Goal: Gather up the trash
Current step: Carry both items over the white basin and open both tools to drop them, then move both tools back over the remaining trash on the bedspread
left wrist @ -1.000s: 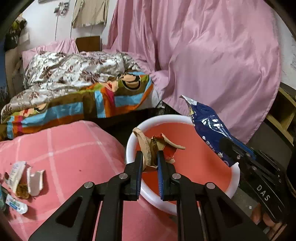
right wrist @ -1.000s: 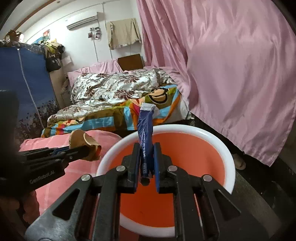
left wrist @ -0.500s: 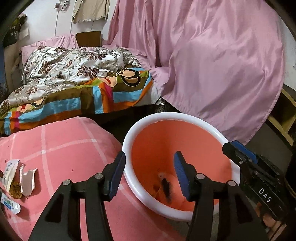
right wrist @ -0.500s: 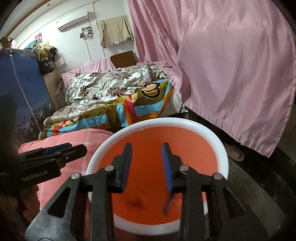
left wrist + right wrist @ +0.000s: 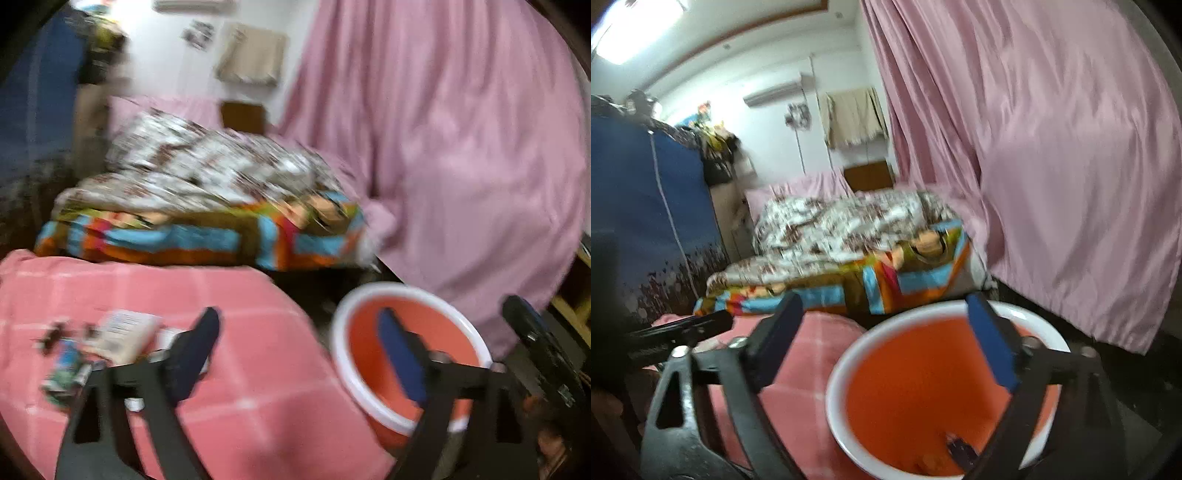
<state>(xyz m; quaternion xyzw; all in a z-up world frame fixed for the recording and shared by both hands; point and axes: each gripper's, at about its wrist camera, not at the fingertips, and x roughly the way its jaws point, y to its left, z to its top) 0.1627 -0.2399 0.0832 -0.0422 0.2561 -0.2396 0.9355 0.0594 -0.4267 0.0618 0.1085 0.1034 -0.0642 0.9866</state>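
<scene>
Now that both wrappers dropped a moment ago, visible as dark and orange scraps on the floor of the orange bucket [image 5: 923, 387] in the right wrist view. Means two pieces binned, more to go: remaining trash [image 5: 110, 336] lying in a loose cluster on the pink checked surface [image 5: 258, 369], well left of the bucket, white paper plus a couple of small colourful packets, blurred, can't tell exact count. Left claw [image 5: 295, 350] spread wide and empty, swung away from over the bucket toward the surface, left finger over the cloth near the litter, right finger across the bucket rim; heavy motion blur. Right claw [image 5: 882, 343] likewise spread wide, nothing between fingers, raised and tilted above the near rim, right finger over the bucket, left finger over the pink cloth. Next step probably another pick from the cluster. Bed [image 5: 849, 236] and pink curtain [image 5: 1052, 166] behind, not involved.
</scene>
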